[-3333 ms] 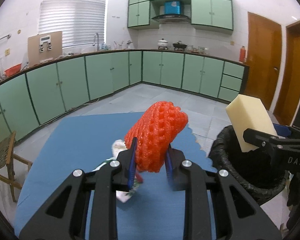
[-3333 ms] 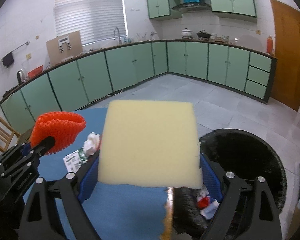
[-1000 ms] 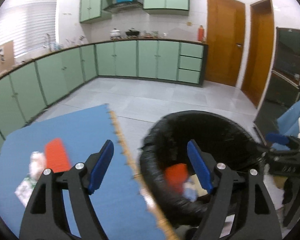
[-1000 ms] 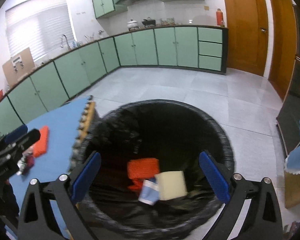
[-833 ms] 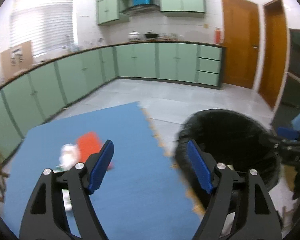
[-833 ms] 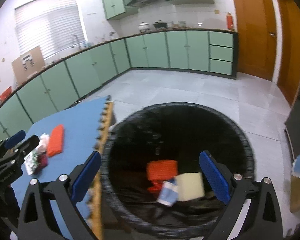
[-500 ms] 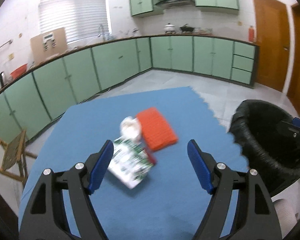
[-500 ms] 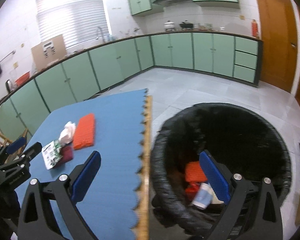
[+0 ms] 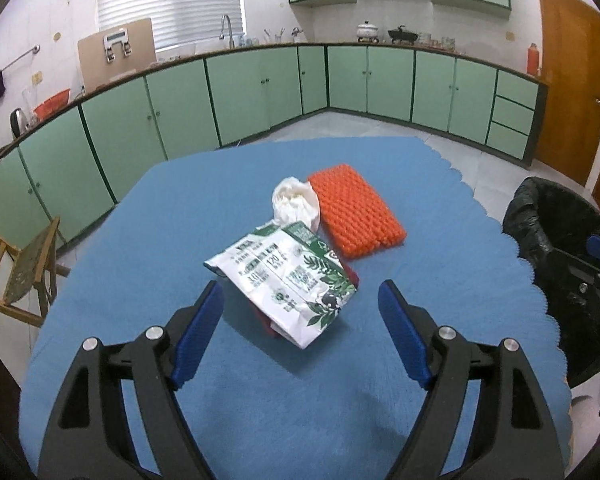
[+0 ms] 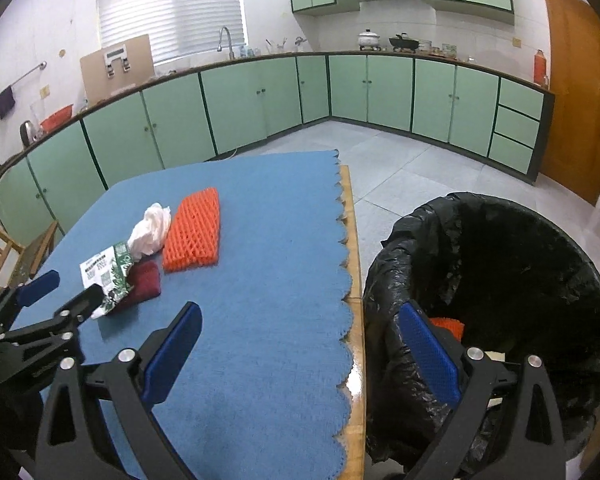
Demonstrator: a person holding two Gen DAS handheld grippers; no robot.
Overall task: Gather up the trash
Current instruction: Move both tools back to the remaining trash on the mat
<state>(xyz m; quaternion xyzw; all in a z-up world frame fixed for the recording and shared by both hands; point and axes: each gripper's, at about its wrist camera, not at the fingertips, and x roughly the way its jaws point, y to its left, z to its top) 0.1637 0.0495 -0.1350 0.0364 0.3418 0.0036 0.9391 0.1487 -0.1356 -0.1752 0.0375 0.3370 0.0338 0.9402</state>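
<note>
Trash lies on the blue table mat [image 9: 300,400]: a green-and-white packet [image 9: 288,276] resting on a dark red piece [image 10: 144,278], a crumpled white tissue [image 9: 296,202] and an orange foam net [image 9: 354,210]. My left gripper [image 9: 300,300] hovers just short of the packet, its jaws opening and nothing between them. My right gripper [image 10: 300,312] is open and empty over the mat's right edge. The black-lined bin [image 10: 500,248] stands right of the table, with an orange net [image 10: 446,324] inside. The left gripper [image 10: 74,288] also shows beside the packet [image 10: 106,270].
A wooden chair [image 9: 20,264] stands left of the table. The table's wooden edge [image 10: 350,240] borders the bin. Green cabinets [image 9: 260,92] line the far walls, and a brown door [image 10: 576,92] is at the right. Grey floor lies beyond.
The orange net and the yellow sponge left both grippers and lie in the bin. Both views swung left from the bin to the table, and the left gripper sank toward the packet.
</note>
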